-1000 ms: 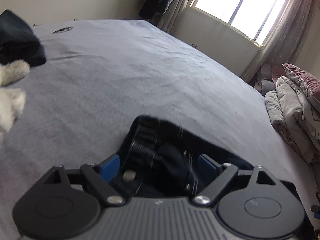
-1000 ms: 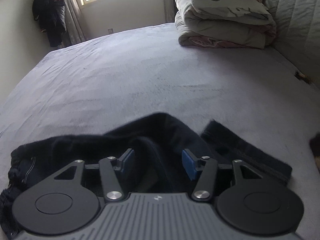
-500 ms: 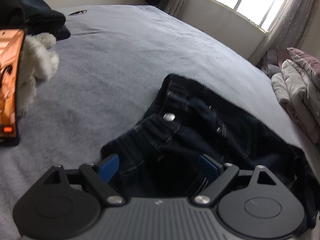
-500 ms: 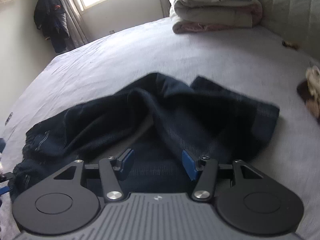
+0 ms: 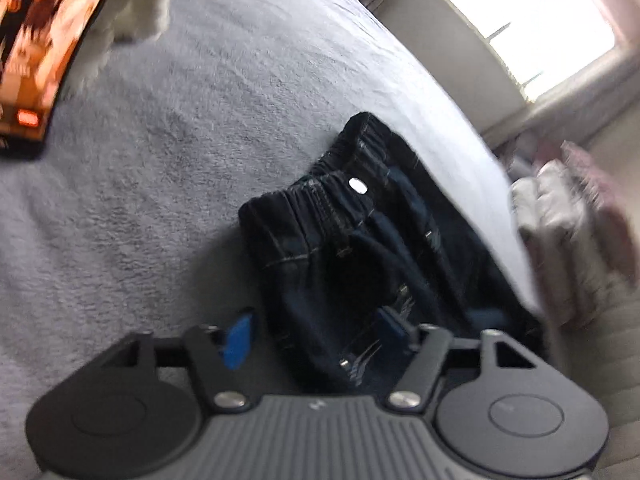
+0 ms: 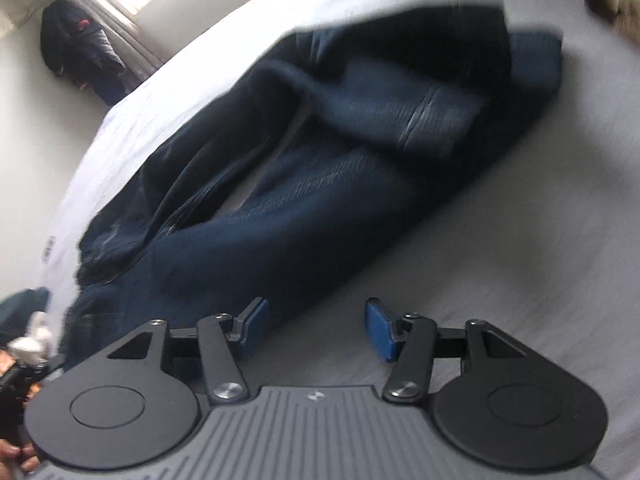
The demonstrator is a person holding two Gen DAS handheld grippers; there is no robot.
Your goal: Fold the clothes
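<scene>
A pair of dark blue jeans (image 5: 360, 248) lies crumpled on the grey bedspread (image 5: 180, 152), its elastic waistband and metal button facing up in the left wrist view. My left gripper (image 5: 316, 332) is open just above the jeans near the waist, holding nothing. In the right wrist view the jeans (image 6: 304, 184) stretch away with the legs bunched and overlapping, the hems at the far right. My right gripper (image 6: 316, 332) stands open at the near edge of one leg, over bare bedspread (image 6: 500, 264), with nothing between its fingers.
An orange-lit phone (image 5: 36, 48) and a white fluffy toy (image 5: 132, 4) lie at the upper left. Folded quilts and pillows (image 5: 568, 232) are stacked at the right. A dark jacket (image 6: 80, 48) hangs by the window. A hand (image 6: 16, 452) shows at the lower left.
Both grippers have lifted and pulled back from the jeans, which now lie spread out on the bed. Both views have tilted and are blurred by motion.
</scene>
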